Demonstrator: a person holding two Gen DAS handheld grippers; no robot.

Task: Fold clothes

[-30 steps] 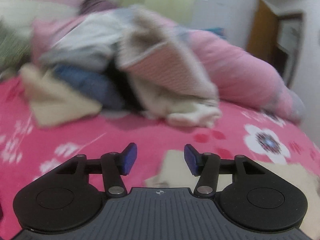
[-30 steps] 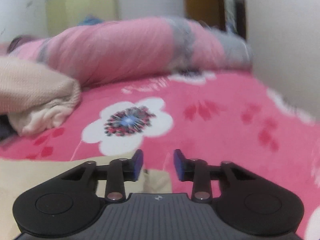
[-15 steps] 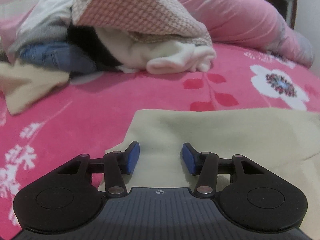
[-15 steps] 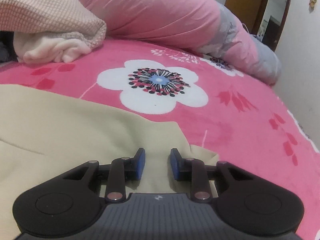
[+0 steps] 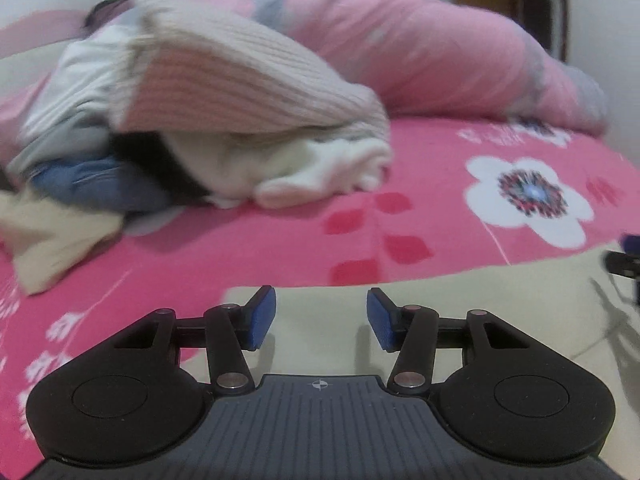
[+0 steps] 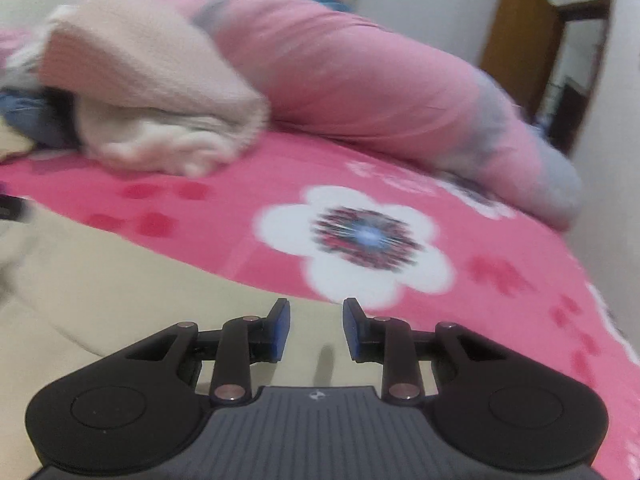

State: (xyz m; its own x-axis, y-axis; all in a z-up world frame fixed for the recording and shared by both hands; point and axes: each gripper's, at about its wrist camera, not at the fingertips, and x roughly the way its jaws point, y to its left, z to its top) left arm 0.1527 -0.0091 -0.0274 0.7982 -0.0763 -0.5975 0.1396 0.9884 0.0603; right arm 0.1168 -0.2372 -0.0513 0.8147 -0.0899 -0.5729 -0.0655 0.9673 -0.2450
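A pale cream garment (image 5: pixel 480 300) lies flat on the pink flowered bedspread (image 5: pixel 240 248); it also fills the near left of the right wrist view (image 6: pixel 120 280). My left gripper (image 5: pixel 321 318) is open over the garment's far left corner, nothing between its blue pads. My right gripper (image 6: pixel 314 330) is open over the garment's far right edge, also empty. The right gripper's tip (image 5: pixel 628 256) shows at the right border of the left wrist view. Both views are blurred by motion.
A heap of unfolded clothes (image 5: pixel 200 120) sits at the back left: a pink knit sweater (image 6: pixel 132 64), white fleece, blue denim, a cream piece. A long pink rolled quilt (image 6: pixel 380 80) lies along the back. A wall and a wooden door (image 6: pixel 516 40) stand at the right.
Both grippers have tilted up and drawn back a little since half a second ago, so less of the cream garment and more of the bed and pile show. Both stay open.
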